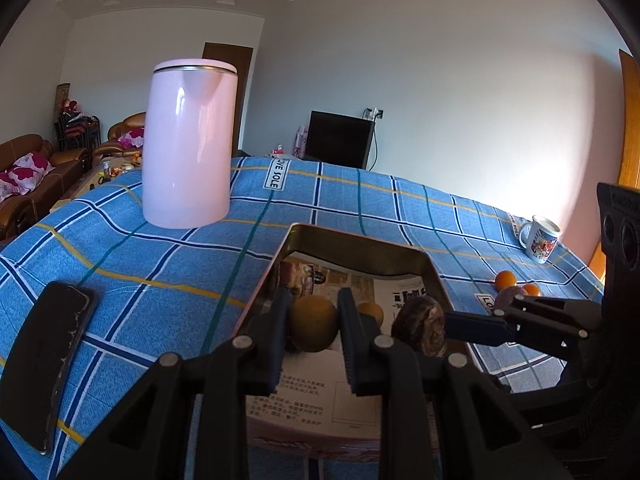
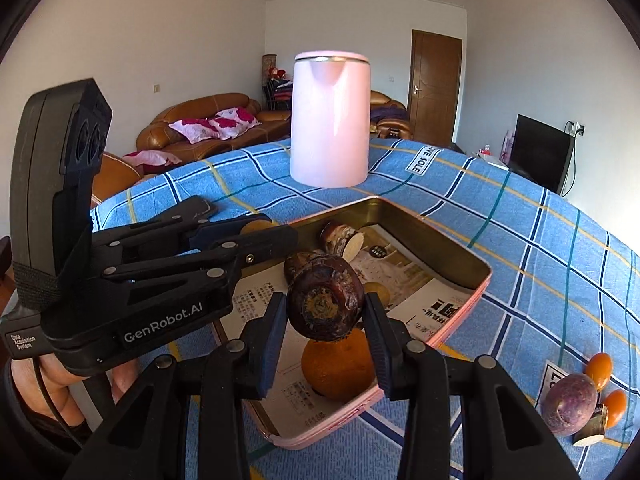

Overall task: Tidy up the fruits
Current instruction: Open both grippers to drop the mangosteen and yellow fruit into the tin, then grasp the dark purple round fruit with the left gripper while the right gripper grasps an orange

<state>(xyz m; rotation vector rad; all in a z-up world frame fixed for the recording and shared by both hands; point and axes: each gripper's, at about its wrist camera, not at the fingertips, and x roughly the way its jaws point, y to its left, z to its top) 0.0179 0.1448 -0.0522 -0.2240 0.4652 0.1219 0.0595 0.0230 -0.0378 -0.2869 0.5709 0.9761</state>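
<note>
Over the tin, both fingers are holding fruit; at 4 o'clock, more fruit is waiting on the surface.

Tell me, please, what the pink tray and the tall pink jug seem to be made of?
The tray looks like thin metal, probably tin: its inner walls are gold-toned and mirror the paper lining, while the outside is painted pink. The jug has a smooth, glossy pink shell with soft highlights, likely plastic or coated metal; a silver band under its lid suggests a steel rim.
</note>
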